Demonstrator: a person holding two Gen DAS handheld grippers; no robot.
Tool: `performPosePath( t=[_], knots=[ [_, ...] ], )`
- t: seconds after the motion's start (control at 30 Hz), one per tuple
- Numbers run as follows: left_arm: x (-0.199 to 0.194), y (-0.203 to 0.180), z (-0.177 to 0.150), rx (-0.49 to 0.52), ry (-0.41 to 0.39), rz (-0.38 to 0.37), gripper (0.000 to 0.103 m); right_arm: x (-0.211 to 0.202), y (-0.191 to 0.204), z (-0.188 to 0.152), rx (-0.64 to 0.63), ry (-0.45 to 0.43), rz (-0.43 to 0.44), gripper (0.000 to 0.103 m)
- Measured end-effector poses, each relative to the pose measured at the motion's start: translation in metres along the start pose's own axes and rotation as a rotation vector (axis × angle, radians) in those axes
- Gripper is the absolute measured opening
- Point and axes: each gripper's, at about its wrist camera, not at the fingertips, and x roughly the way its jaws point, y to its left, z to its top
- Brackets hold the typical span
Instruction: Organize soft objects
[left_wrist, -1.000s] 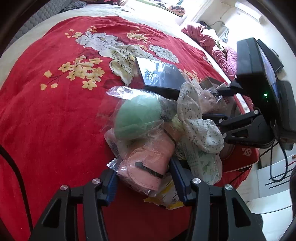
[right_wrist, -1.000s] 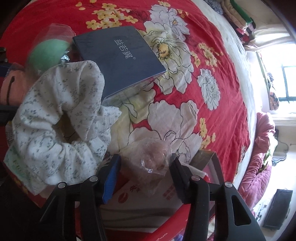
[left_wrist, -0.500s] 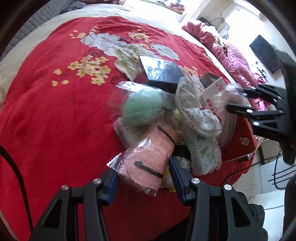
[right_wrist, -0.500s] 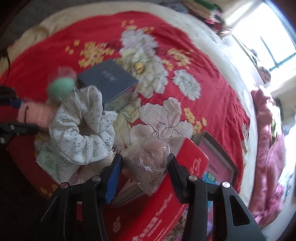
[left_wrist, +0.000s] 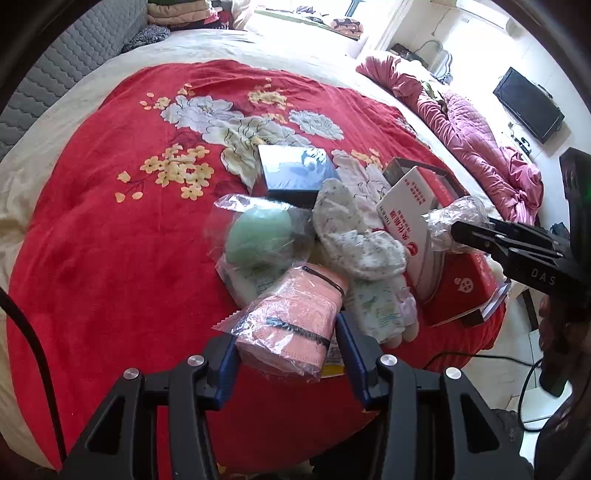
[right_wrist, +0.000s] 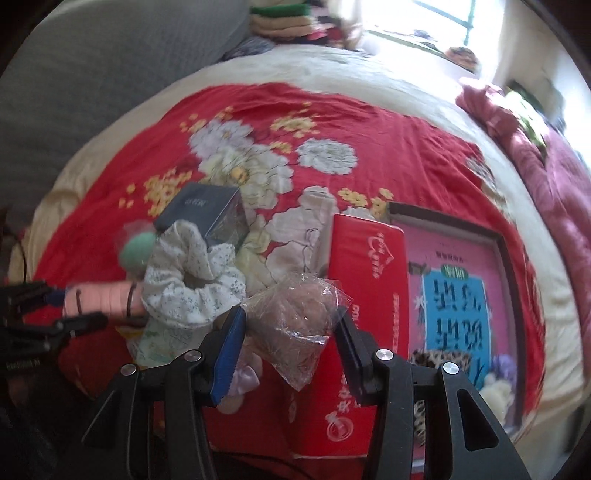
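My left gripper (left_wrist: 286, 349) is shut on a clear bag of pink face masks (left_wrist: 291, 325), lifted a little off the pile. My right gripper (right_wrist: 291, 334) is shut on a clear bag with a brownish soft thing (right_wrist: 295, 317) inside, held above the red box (right_wrist: 364, 295). In the left wrist view the right gripper (left_wrist: 454, 227) comes in from the right with that bag (left_wrist: 452, 221). A white floral scrunchie (left_wrist: 351, 236), also in the right wrist view (right_wrist: 192, 284), and a bagged green sponge (left_wrist: 258, 232) lie in the heap on the red floral blanket (left_wrist: 110, 240).
A dark blue box (left_wrist: 295, 170) lies behind the heap. An open red box with a pink and blue lining (right_wrist: 454, 280) holds several small soft items at its near end. A pink quilt (left_wrist: 480, 140) is bunched at the far right, a grey headboard (right_wrist: 92, 74) at the back.
Both grippers have risen with their bags. The right gripper has rolled and drawn back, so the red box and its open tray now show beneath it.
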Motion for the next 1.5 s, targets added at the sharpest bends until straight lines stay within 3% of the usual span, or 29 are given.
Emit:
performPosePath(
  t=[0.23, 0.57, 0.8, 0.9, 1.5],
  knots=[
    [-0.001, 0.0, -0.001, -0.027, -0.002, -0.013, 0.047, -0.027, -0.006, -0.007, 0.125, -0.091, 0.022, 0.05],
    [-0.04, -0.024, 0.003, -0.015, -0.096, -0.009, 0.047, -0.058, -0.019, -0.013, 0.237, -0.156, 0.093, 0.05],
    [-0.064, -0.056, 0.011, 0.028, -0.14, -0.02, 0.047, -0.087, -0.034, -0.017, 0.278, -0.226, 0.093, 0.05],
    [-0.067, -0.065, 0.014, 0.022, -0.131, -0.066, 0.047, -0.102, -0.039, -0.018, 0.279, -0.258, 0.084, 0.05],
    [-0.074, -0.121, 0.02, 0.11, -0.142, -0.047, 0.047, -0.153, -0.072, -0.036, 0.336, -0.373, 0.062, 0.05]
  ],
)
